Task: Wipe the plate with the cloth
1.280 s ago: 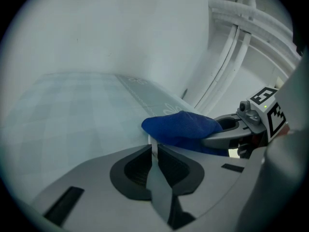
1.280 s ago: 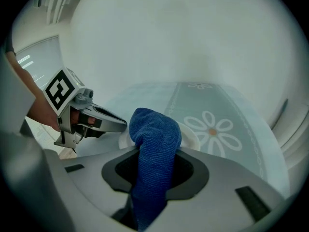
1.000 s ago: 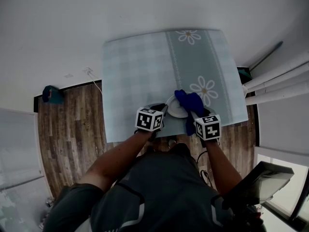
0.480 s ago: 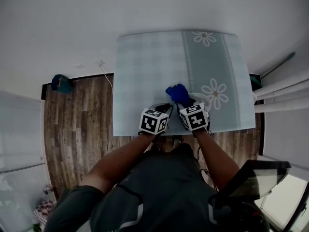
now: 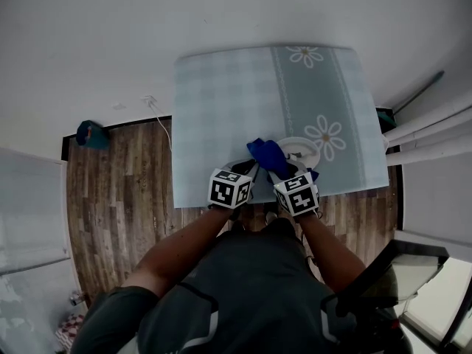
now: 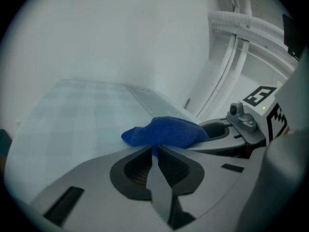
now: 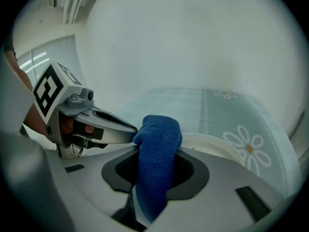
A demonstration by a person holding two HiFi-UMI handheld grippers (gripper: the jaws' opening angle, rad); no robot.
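Note:
A white plate (image 5: 304, 147) lies on the table near its front edge; in the right gripper view its rim (image 7: 217, 149) shows behind the cloth. The blue cloth (image 5: 267, 153) is bunched at the plate's left side. My right gripper (image 5: 280, 171) is shut on the cloth (image 7: 157, 149), which runs down between its jaws (image 7: 155, 154). My left gripper (image 5: 252, 169) sits close beside it, jaws together (image 6: 154, 151), with a sliver of the cloth (image 6: 166, 131) pinched at the tips. The plate's left rim is hidden by the cloth.
The table wears a pale blue checked tablecloth (image 5: 221, 102) with a daisy stripe (image 5: 324, 135). White pipes (image 5: 424, 135) run along the right side. A wooden floor (image 5: 118, 175) lies to the left, with a cable and a small teal object (image 5: 90, 133).
The right gripper has come left, close beside the left one, carrying the cloth. The plate now lies to the right of the cloth, away from the left gripper's tips.

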